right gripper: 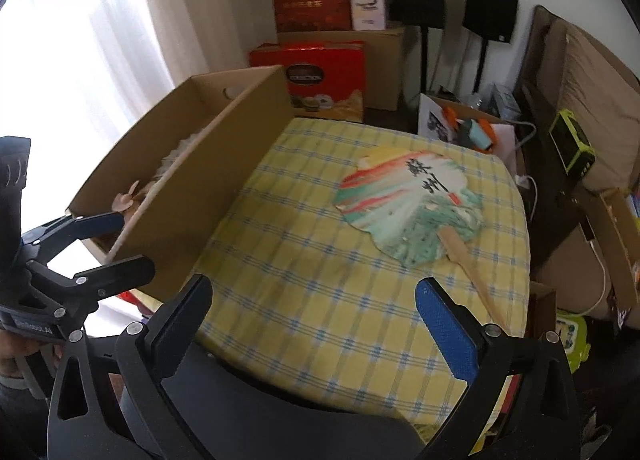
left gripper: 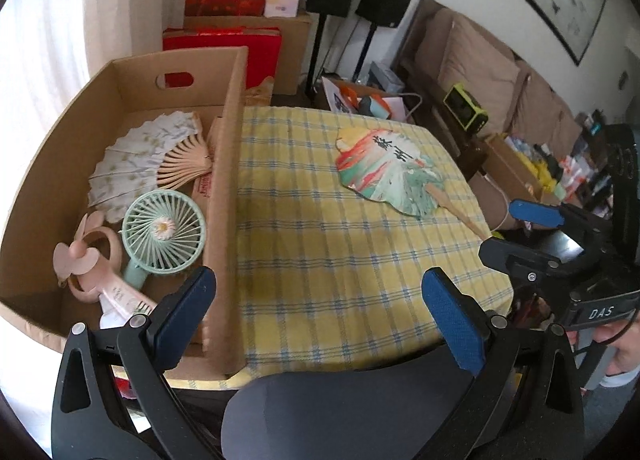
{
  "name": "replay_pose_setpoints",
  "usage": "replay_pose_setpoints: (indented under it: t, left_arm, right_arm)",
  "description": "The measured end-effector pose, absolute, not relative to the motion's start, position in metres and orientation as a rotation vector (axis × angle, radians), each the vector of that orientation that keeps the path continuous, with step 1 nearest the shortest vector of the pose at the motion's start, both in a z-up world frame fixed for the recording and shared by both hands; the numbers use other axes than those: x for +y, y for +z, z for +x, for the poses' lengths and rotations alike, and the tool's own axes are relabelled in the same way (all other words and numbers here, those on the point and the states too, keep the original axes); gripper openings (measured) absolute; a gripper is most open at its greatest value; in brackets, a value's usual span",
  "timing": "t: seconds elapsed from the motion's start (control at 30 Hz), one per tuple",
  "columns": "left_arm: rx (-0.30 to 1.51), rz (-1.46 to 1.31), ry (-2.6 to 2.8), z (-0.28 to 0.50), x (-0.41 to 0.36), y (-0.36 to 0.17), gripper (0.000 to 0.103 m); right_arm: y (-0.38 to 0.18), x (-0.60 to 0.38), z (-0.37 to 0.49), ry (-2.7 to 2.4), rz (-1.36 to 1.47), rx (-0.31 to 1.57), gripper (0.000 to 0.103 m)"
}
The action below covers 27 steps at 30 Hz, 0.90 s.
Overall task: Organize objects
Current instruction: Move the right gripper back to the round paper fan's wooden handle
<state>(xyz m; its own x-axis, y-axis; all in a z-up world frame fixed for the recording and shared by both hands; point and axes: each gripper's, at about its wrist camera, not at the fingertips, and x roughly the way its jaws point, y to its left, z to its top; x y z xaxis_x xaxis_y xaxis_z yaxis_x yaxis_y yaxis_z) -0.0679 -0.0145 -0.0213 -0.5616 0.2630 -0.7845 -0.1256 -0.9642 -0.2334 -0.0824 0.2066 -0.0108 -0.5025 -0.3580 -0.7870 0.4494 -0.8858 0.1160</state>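
The painted paddle fan lies flat on the checked tablecloth, toward the table's far right side, its wooden handle pointing at the near right edge and seeming to reach just past it. I judge it light and thin, a stiff leaf on a rigid stick; the leaf looks creasable and its painted face easy to mark, so I would take it by the handle, where the overhang lets a finger get beneath. My right gripper hangs above the near edge with its jaws spread wide and nothing between them; my left gripper is likewise released and empty, near the cardboard box at the table's left edge. In my right view the box wall hides nearly all its contents; the left view shows a folding fan, a green handheld fan and a pink one, the near corner cut off by my own fingers. The fan's lettering is too blurred to read.
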Motion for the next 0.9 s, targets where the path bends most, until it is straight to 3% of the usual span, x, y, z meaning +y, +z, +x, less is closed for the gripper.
replay_pose_setpoints:
  t: [0.5, 0.9]
  left_arm:
    - [-0.086, -1.354, 2.599, -0.079, 0.026, -0.029, 0.103]
    - [-0.102, -1.349, 2.502, -0.109, 0.067, -0.045, 0.103]
  right_arm:
    - [-0.022, 0.25, -0.088, -2.5, 1.233, 0.067, 0.103]
    - [-0.039, 0.315, -0.106, -2.644, 1.287, 0.065, 0.103]
